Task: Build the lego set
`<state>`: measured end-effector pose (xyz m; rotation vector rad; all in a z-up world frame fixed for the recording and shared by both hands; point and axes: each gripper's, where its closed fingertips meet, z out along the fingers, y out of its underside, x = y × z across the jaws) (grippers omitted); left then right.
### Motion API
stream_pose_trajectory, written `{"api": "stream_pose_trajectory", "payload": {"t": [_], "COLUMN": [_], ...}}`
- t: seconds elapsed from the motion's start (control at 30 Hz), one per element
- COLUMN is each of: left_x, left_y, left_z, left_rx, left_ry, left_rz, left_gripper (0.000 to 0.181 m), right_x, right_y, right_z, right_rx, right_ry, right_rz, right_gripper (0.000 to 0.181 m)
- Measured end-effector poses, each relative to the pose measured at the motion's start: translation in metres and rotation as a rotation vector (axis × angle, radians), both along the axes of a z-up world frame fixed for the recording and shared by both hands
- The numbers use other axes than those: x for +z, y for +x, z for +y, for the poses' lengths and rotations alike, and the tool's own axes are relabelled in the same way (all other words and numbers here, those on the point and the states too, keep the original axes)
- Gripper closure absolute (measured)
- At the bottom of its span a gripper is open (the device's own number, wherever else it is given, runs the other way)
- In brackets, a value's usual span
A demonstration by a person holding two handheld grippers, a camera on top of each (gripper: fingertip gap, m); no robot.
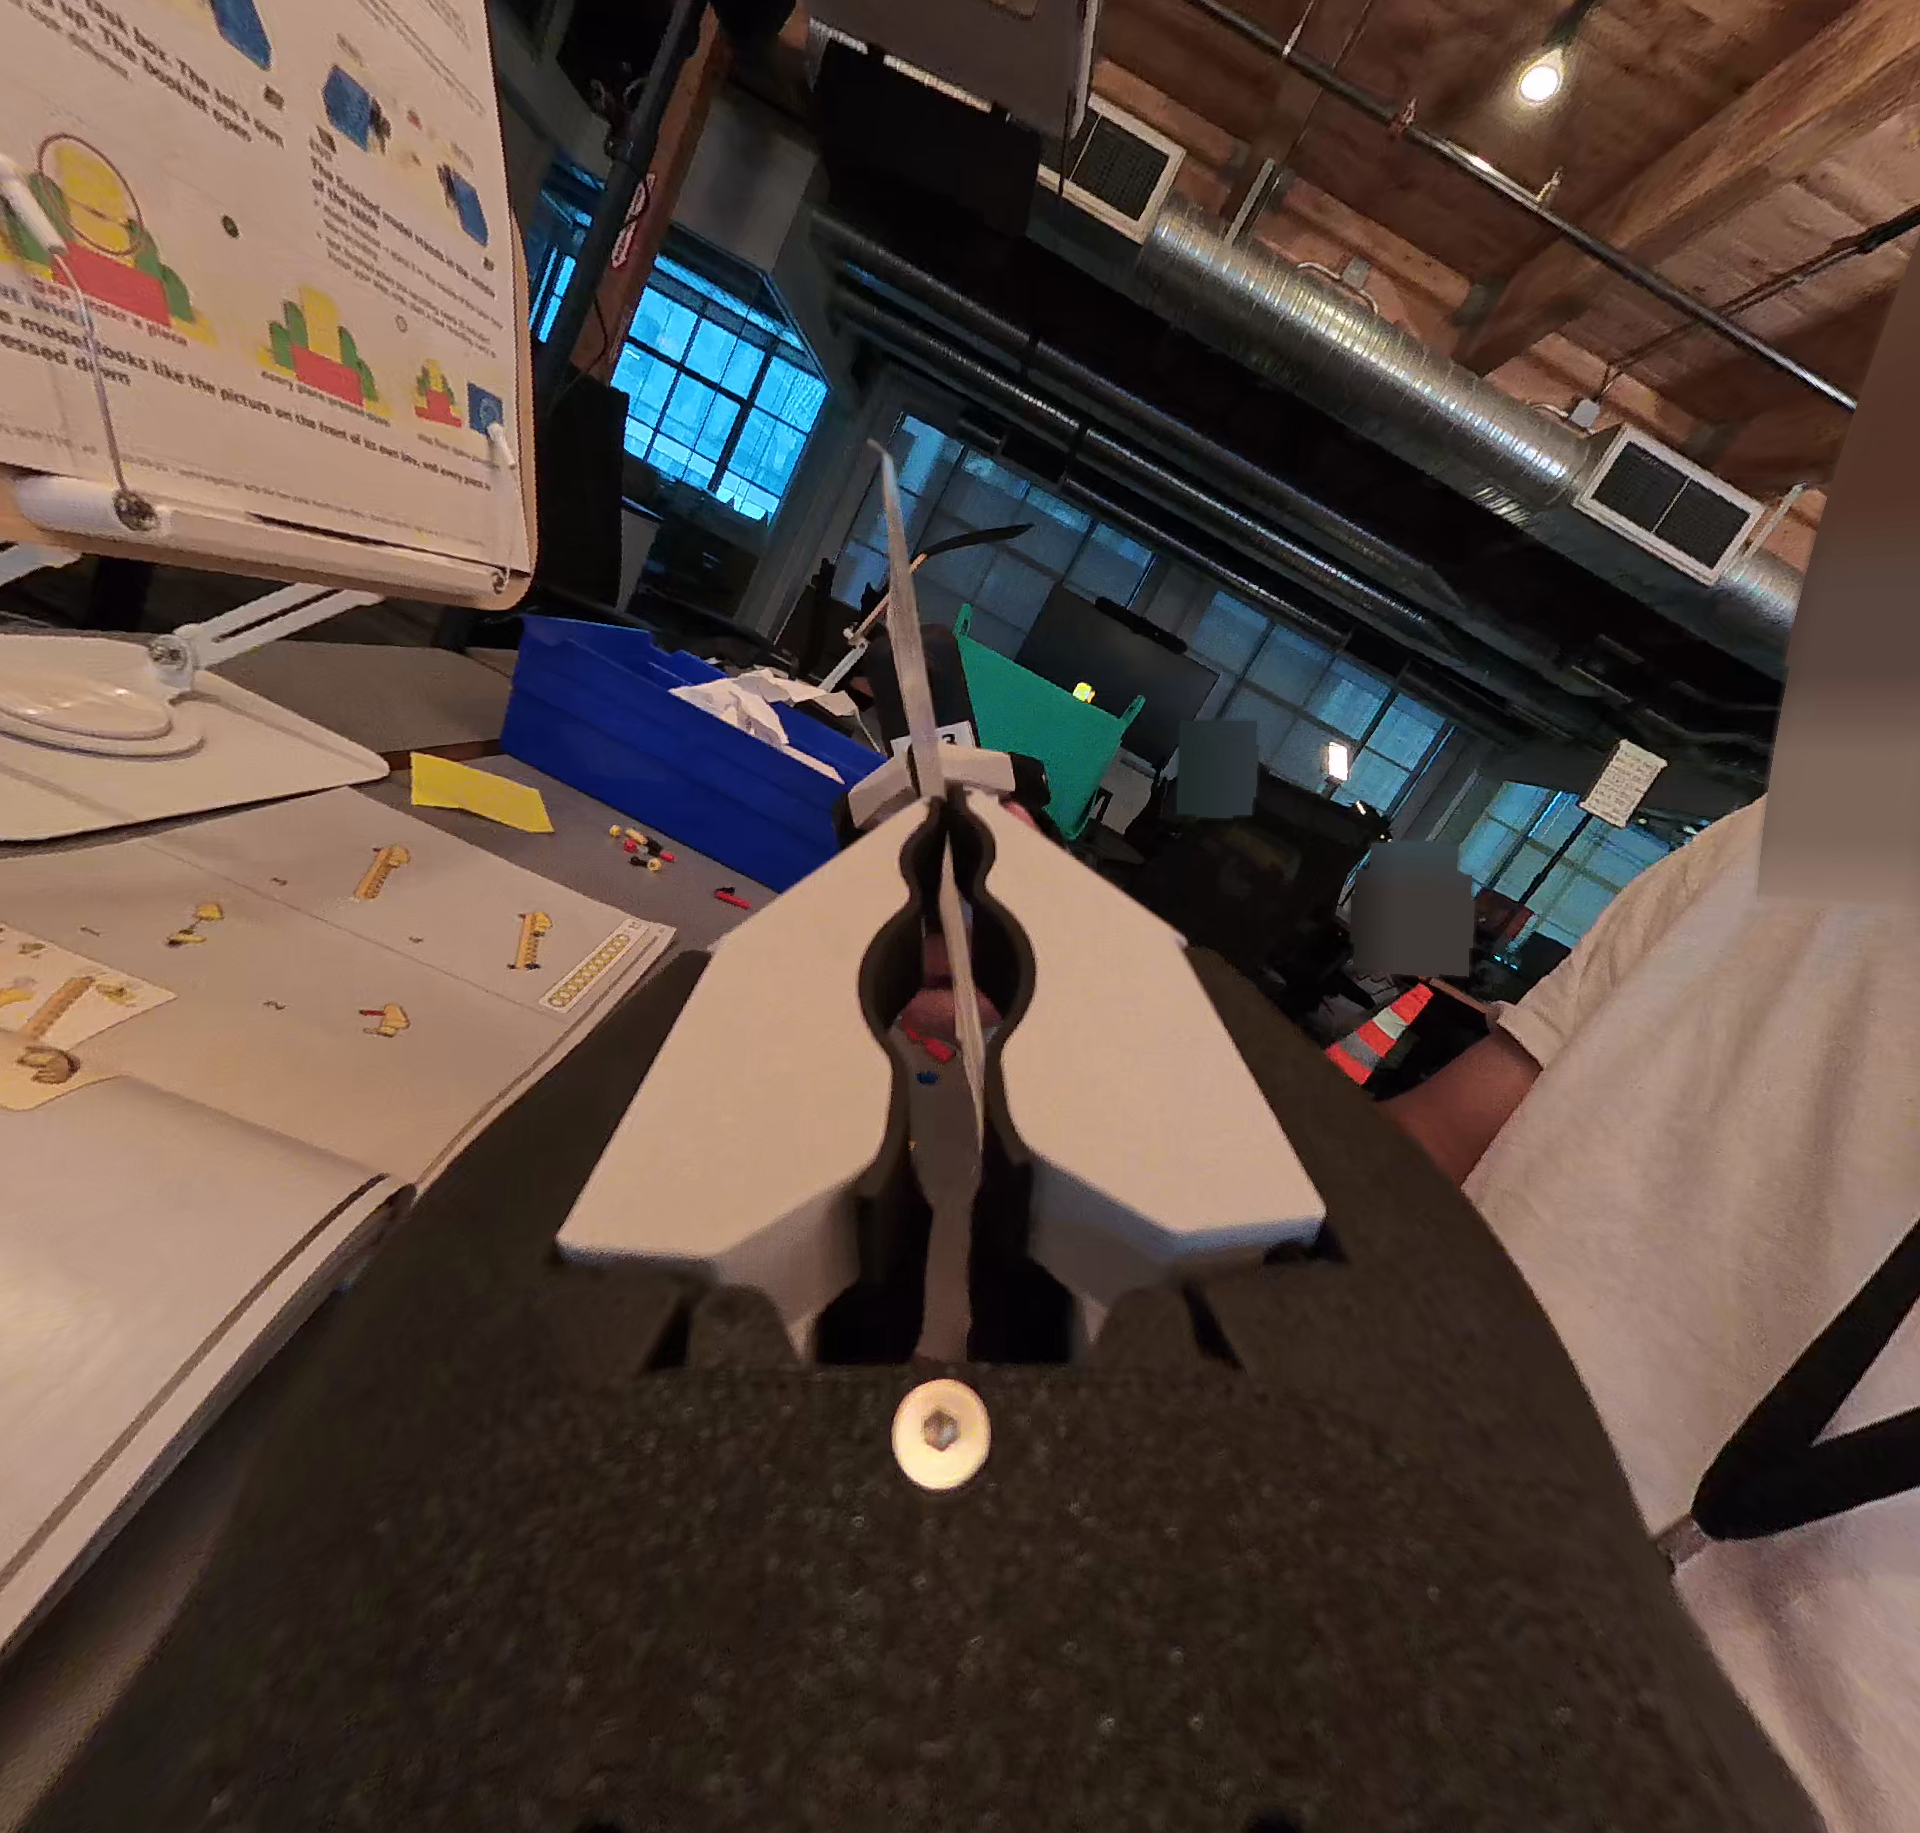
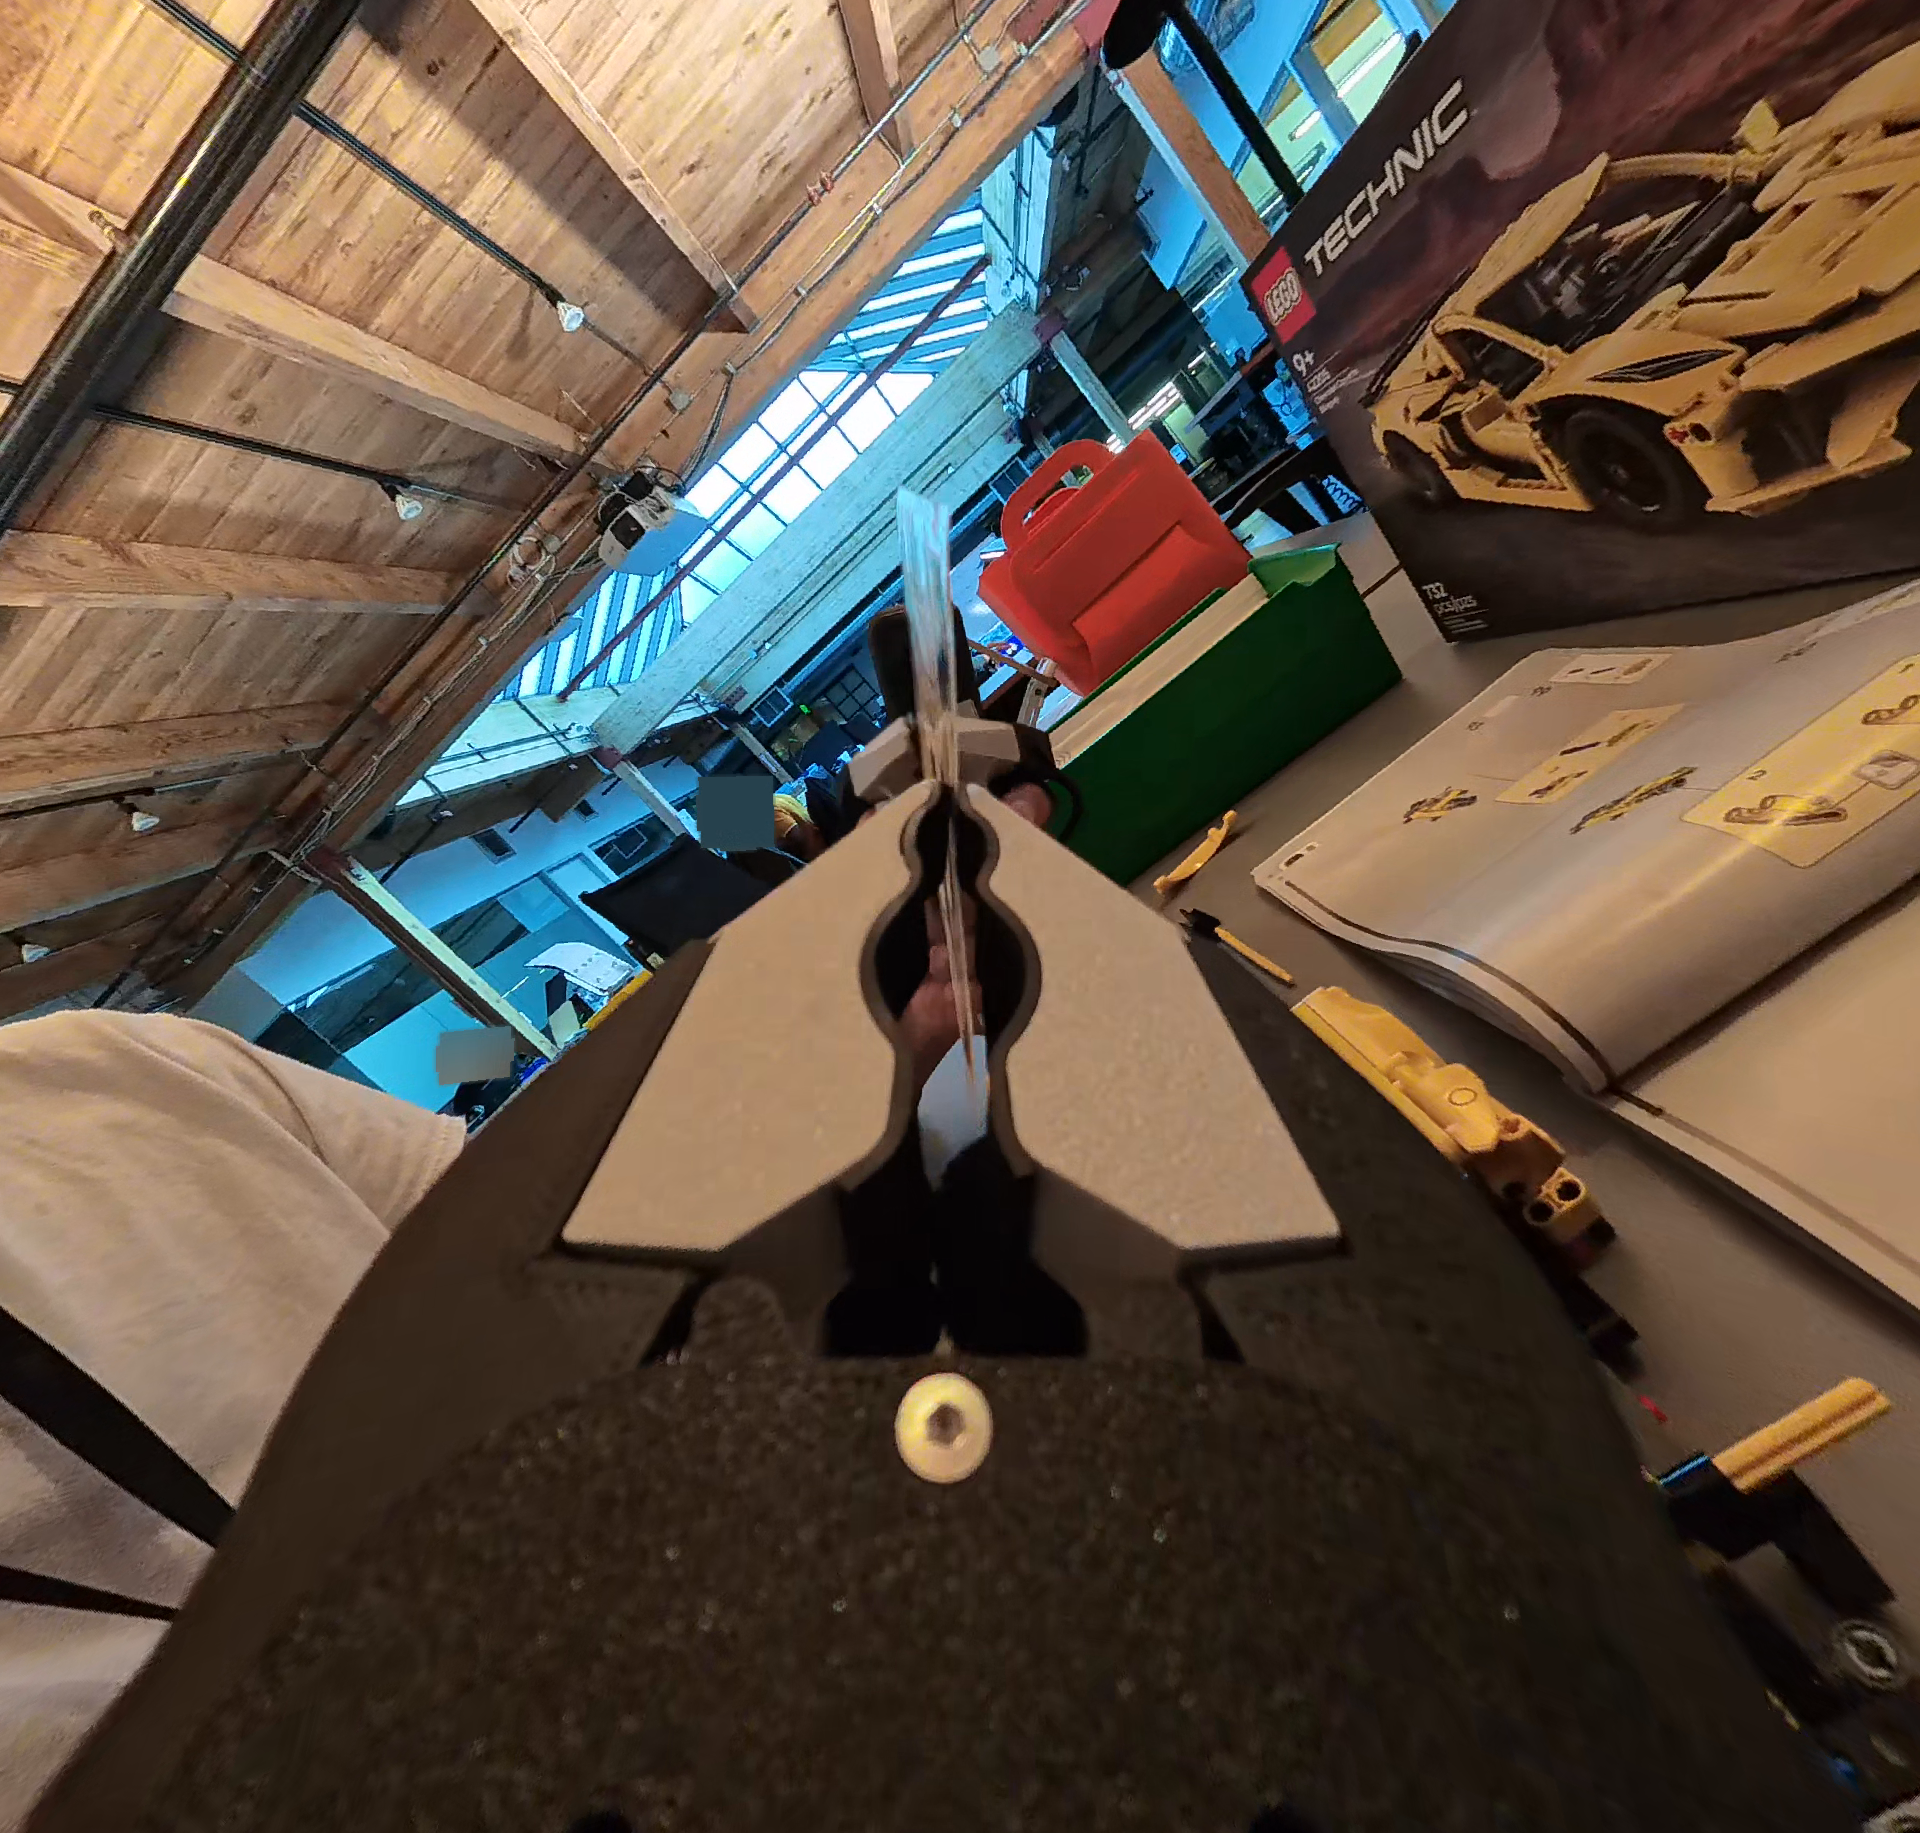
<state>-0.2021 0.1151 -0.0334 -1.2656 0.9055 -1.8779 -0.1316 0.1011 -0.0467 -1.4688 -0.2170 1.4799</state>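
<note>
A thin clear plastic bag (image 2: 928, 640) is seen edge-on, pinched upright between both sets of tongs. A yellow half-built chunk (image 2: 1455, 1118) lies on the desk beside the open instruction booklet (image 2: 1621, 848). Small loose pieces (image 1: 642, 846) are scattered near the blue bin.

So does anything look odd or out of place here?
Yes: both grippers, left and right, are shut on one thin clear plastic sheet, held edge-on between them. Small loose lego pieces lie scattered beside the blue plastic bin.
</note>
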Motion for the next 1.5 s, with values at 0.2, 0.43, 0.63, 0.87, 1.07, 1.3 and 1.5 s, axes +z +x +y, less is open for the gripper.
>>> {"api": "stream_pose_trajectory", "payload": {"t": [0.2, 0.43, 0.63, 0.87, 1.07, 1.3, 1.5], "left_x": [0.003, 0.002, 0.002, -0.005, -0.019, -0.020, -0.025], "left_y": [-0.003, -0.002, -0.002, -0.005, 0.004, 0.030, 0.033], "left_z": [0.003, 0.002, 0.002, 0.008, 0.002, -0.028, -0.030], "left_rx": [0.007, 0.004, 0.009, 0.025, 0.037, 0.016, -0.006], "left_ry": [-0.013, -0.012, -0.005, -0.001, 0.085, 0.164, 0.133], "left_rz": [-0.021, -0.016, -0.017, 0.029, 0.112, 0.132, 0.154], "left_gripper": [0.181, 0.181, 0.181, 0.181, 0.181, 0.181, 0.181], "right_x": [0.001, 0.001, -0.002, -0.010, -0.015, -0.009, -0.007], "right_y": [0.000, -0.001, -0.003, -0.007, 0.006, 0.036, 0.039], "right_z": [-0.001, -0.002, -0.002, -0.001, -0.003, -0.011, -0.013], "right_rx": [0.004, 0.016, 0.026, 0.028, 0.007, 0.012, 0.017], "right_ry": [0.001, -0.001, -0.015, -0.030, -0.028, -0.012, 0.000], "right_rz": [0.003, 0.002, -0.013, -0.066, -0.170, -0.171, -0.163], "right_gripper": [0.181, 0.181, 0.181, 0.181, 0.181, 0.181, 0.181]}}
